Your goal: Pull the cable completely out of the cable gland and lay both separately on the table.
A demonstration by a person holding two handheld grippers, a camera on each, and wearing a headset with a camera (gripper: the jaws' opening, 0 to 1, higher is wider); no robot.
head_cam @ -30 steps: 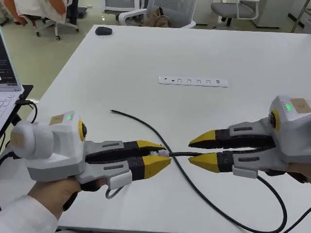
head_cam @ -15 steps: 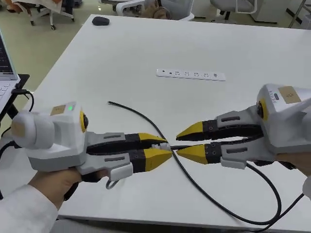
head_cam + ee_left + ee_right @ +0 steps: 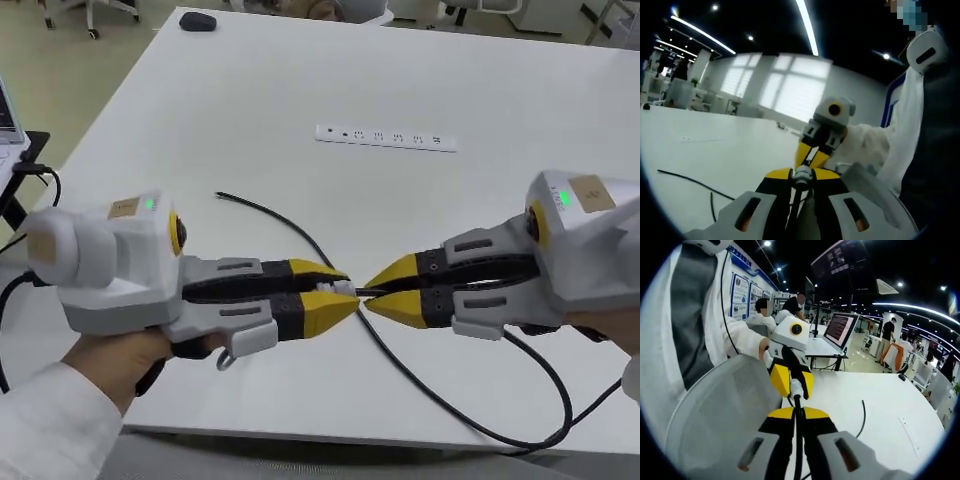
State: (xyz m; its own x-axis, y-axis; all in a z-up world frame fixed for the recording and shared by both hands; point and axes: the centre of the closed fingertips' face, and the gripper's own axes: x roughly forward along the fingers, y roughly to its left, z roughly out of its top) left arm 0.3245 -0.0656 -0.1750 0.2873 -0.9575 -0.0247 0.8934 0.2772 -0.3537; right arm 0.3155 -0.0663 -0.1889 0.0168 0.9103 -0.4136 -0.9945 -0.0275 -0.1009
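A small white cable gland (image 3: 346,290) is pinched between the yellow tips of my left gripper (image 3: 343,295), which is shut on it a little above the table. The black cable (image 3: 275,220) runs from its free end at the left, through the gland, and loops off to the right along the table (image 3: 500,100). My right gripper (image 3: 372,291) faces the left one tip to tip and is shut on the cable right beside the gland. The left gripper view shows the gland (image 3: 802,173) in my left gripper (image 3: 801,176). The cable (image 3: 798,450) passes through my right gripper (image 3: 797,416) to the gland (image 3: 796,388).
A white power strip (image 3: 386,137) lies flat beyond the grippers. A dark mouse (image 3: 197,21) sits at the far left corner. Black leads (image 3: 30,172) hang off the table's left side. The near table edge runs just below the grippers.
My right gripper moved left until its tips met the left gripper's, and its jaws went from open to shut on the cable. The left gripper kept hold of the gland.
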